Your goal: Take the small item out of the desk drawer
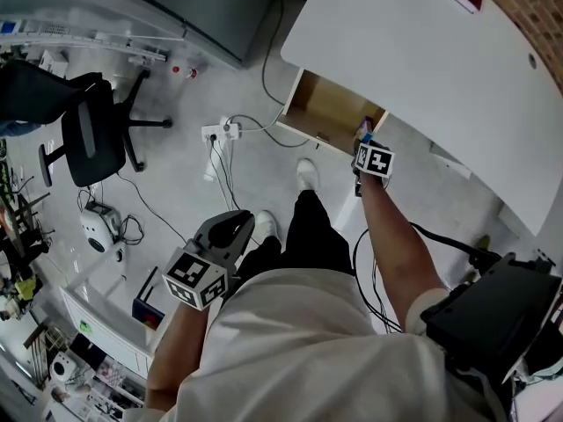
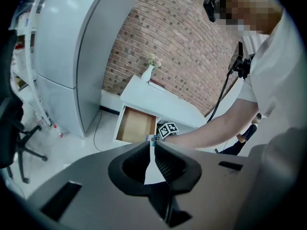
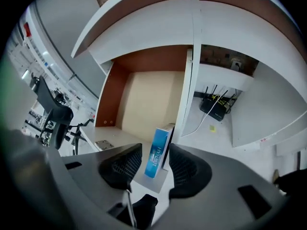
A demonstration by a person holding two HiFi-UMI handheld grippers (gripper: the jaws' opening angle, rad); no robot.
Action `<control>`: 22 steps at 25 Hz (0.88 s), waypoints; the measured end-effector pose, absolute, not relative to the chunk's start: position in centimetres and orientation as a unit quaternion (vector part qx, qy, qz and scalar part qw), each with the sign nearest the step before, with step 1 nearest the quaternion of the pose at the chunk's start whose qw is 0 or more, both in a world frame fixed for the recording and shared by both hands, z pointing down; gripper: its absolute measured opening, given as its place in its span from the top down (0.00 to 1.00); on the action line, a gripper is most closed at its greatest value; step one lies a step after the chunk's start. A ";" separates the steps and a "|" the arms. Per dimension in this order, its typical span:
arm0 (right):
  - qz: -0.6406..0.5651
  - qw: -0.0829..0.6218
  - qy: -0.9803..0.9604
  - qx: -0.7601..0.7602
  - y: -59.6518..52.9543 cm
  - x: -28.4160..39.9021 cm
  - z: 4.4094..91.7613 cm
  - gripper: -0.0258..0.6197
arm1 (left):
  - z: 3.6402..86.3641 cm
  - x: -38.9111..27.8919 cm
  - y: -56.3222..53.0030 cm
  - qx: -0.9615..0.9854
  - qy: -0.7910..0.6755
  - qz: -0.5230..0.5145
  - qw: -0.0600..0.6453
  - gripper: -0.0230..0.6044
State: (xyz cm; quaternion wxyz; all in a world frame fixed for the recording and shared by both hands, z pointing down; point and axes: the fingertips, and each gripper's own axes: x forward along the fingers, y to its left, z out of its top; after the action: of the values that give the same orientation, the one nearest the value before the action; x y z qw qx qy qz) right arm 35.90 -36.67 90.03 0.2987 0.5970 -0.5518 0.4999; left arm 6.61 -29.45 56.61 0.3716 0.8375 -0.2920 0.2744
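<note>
Jaws of the right gripper [image 3: 155,153] stand wide apart, and a blue box [image 3: 156,152] stands upright between them with its narrow face toward the camera. Neither pad presses on it: a clear gap shows at the left pad and a thinner one at the right. The box is at the near right corner of the open drawer [image 3: 144,99], whose bare tan floor stretches ahead of the jaws. Whether the box rests on that floor or on the front edge cannot be told. Above the jaws hangs the white desk [image 3: 158,28]. Ahead and to their right, under the desk, lies a black router [image 3: 214,108] with its cables.

From the head view, the right gripper [image 1: 367,146] is held out on a stretched arm to the drawer [image 1: 325,108], and the box [image 1: 364,130] shows just past the jaws.

The left gripper [image 2: 153,146] has its jaws together, with only a thin slit between the tips and nothing in it. It is held low at the person's side [image 1: 230,232], well apart from the drawer. Far beyond its jaws are the drawer [image 2: 136,126], the desk [image 2: 163,104] and a white vase [image 2: 147,73] on the desk. A black chair [image 1: 88,130] stands off to the left of those jaws.
</note>
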 end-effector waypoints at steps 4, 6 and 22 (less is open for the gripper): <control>0.495 0.311 -0.545 0.601 -37.3 36.2 91.0 0.67 | 57.3 6.1 -29.8 0.831 -0.303 0.276 0.375 0.92; 0.490 0.318 -0.543 0.603 -37.5 36.3 91.3 0.70 | 57.5 5.7 -29.9 0.829 -0.309 0.276 0.375 0.92; 0.454 0.329 -0.566 0.604 -37.3 34.3 87.3 0.80 | 55.8 1.4 -28.4 0.843 -0.318 0.245 0.358 0.92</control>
State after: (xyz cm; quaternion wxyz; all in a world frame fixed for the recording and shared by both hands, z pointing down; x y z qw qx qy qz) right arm 34.34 -37.32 87.27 0.3292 0.6044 -0.5656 0.4544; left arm 1.39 -28.43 55.77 0.3580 0.8428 -0.3184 0.2454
